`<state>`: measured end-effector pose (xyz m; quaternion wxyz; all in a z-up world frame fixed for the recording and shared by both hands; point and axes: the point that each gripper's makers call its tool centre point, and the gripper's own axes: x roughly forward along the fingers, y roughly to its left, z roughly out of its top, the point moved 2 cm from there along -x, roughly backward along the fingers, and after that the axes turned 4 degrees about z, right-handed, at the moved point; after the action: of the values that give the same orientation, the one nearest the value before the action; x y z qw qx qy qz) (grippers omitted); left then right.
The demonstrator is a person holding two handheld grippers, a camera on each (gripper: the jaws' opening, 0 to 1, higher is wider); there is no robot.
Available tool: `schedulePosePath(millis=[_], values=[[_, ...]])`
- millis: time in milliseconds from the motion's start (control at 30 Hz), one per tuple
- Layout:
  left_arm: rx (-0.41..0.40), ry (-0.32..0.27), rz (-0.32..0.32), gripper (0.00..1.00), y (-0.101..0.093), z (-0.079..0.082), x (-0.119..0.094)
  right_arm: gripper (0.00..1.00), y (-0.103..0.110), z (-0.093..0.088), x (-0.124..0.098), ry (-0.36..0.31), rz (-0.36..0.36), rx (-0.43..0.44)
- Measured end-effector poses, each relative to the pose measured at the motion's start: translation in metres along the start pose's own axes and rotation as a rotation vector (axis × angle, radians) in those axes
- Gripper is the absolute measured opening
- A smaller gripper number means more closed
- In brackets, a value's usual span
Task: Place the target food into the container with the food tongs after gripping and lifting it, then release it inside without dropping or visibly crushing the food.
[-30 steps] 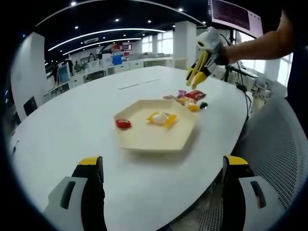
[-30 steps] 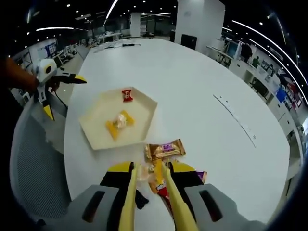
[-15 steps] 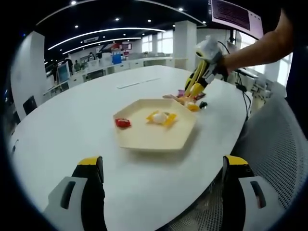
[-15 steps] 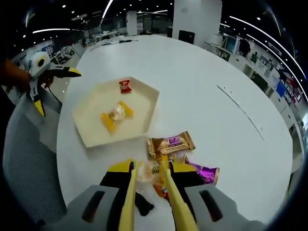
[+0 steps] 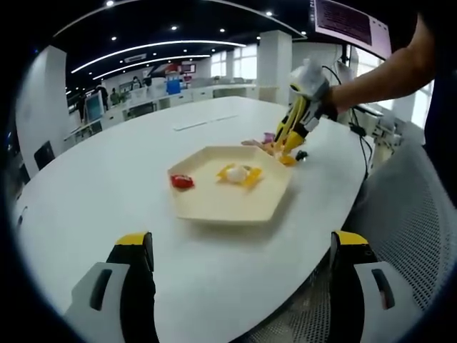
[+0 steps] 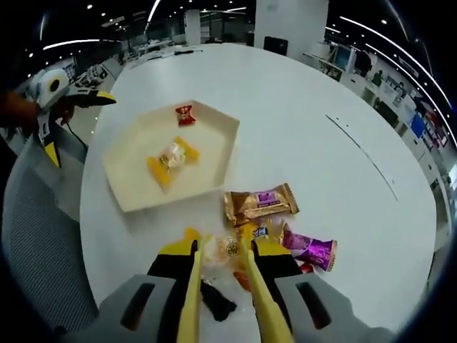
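Note:
A cream hexagonal tray (image 5: 214,204) (image 6: 136,179) holds a red candy (image 5: 183,181) (image 6: 186,113) and a yellow-wrapped candy (image 5: 240,174) (image 6: 171,156). Beyond its far corner lies a pile of wrapped snacks (image 5: 275,148). My right gripper (image 6: 223,251) (image 5: 296,114) is shut on yellow food tongs (image 6: 251,286), whose tips stand on either side of a pale clear-wrapped candy (image 6: 223,248) in the pile. I cannot tell whether the tongs squeeze it. Near the table edge, my left gripper (image 5: 241,243) is open and holds nothing.
Around the tongs lie a gold wrapper (image 6: 260,204), a purple wrapper (image 6: 311,250) and a small black item (image 6: 216,304). The white table (image 6: 300,107) stretches wide beyond. A mesh chair (image 5: 407,214) stands by its near edge.
My right gripper has come down with the tongs from above the table onto the snack pile, and the tips now frame the pale candy. The left gripper has stayed still.

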<state>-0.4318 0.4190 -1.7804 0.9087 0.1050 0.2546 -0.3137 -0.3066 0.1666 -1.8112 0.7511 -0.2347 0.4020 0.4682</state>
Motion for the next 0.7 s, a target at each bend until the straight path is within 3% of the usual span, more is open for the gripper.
schedulePosePath(millis=[233, 700], values=[[-0.001, 0.006, -0.004, 0.99, -0.001, -0.001, 0.0, 0.25, 0.0, -0.001, 0.004, 0.028, -0.009, 0.022], [-0.001, 0.012, -0.012, 0.99, -0.002, -0.001, 0.0, 0.15, -0.005, -0.004, -0.011, 0.013, -0.023, 0.104]])
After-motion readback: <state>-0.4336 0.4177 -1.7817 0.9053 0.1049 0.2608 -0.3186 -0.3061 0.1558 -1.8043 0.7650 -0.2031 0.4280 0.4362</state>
